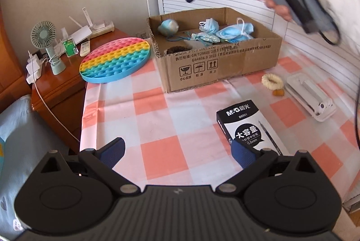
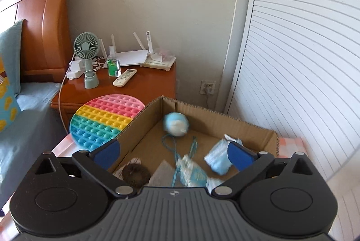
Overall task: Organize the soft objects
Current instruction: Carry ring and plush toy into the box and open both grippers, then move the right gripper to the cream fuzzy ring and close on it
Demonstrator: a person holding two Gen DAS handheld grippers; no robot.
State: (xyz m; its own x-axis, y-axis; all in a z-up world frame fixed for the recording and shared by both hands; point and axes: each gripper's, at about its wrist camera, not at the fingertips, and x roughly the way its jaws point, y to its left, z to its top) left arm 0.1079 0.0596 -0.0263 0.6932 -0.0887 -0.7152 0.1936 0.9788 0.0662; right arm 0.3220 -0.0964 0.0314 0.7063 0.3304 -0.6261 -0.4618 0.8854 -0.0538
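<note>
The cardboard box (image 1: 216, 50) serves as the collecting bin: crumpled blue face masks (image 1: 234, 33) and a pale blue plush ball (image 2: 176, 124) already lie inside. The cream scrunchie (image 1: 272, 81) waits on the checked tablecloth (image 1: 162, 119) beside it. The right gripper (image 2: 174, 154) hangs over the box, jaws fully spread, gripping nothing. The left gripper (image 1: 177, 152) hovers above the cloth, equally wide and empty.

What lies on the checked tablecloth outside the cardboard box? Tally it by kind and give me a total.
Rainbow pop-it mat: 1
Cream scrunchie: 1
Small orange piece: 1
Black-and-white pen box: 1
White folded device: 1
Total: 5
</note>
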